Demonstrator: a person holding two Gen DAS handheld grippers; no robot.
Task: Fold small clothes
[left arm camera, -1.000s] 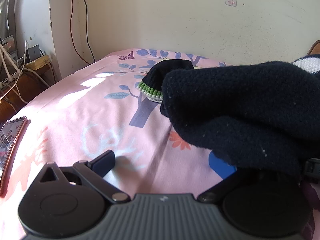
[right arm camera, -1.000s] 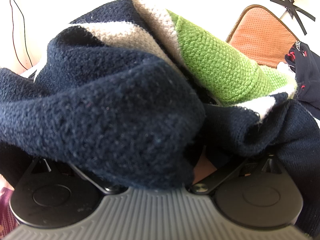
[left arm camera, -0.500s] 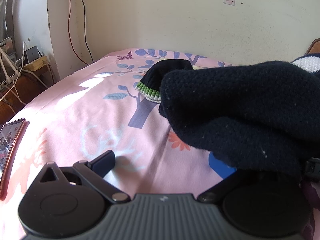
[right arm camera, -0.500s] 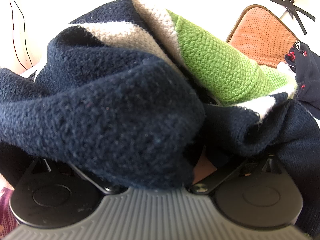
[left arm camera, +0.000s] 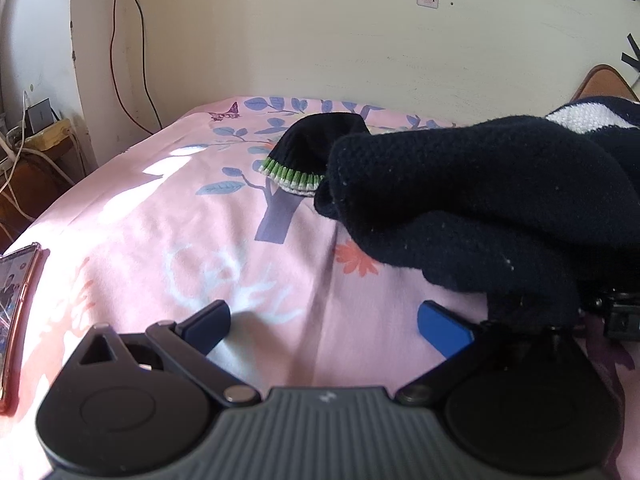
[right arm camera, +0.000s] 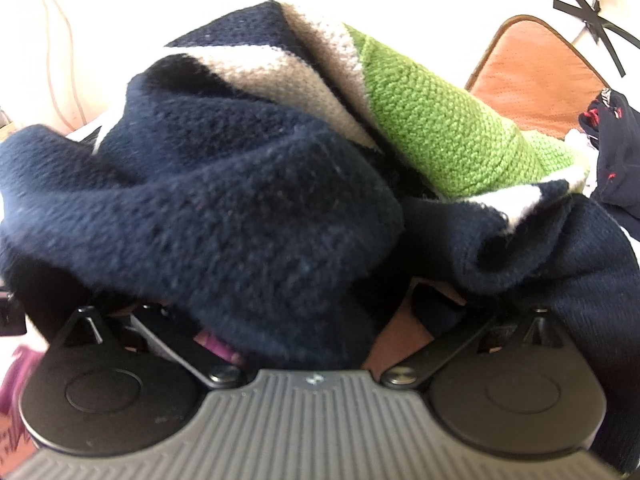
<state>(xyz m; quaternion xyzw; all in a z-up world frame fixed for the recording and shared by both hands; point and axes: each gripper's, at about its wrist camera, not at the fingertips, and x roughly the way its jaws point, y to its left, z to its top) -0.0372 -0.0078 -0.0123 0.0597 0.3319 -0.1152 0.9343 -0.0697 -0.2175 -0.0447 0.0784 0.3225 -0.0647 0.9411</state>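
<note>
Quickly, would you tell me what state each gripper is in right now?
Left gripper: open, holding nothing, low over the pink bedsheet.
Right gripper: cannot be told; the navy knitted sweater covers its fingers.

No readable text in either view. Small wall sticker (left arm camera: 427, 0) has print, too tiny to make out. Phone screen (left arm camera: 12, 280) at left edge of the bed shows a picture, nothing legible.

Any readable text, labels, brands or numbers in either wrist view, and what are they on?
No text can be read in either view.
Small white rectangular sticker on the cream wall: printed marks, too small to read.
Small pale logo mark on the left gripper's grey ribbed body: a symbol, not letters.
</note>
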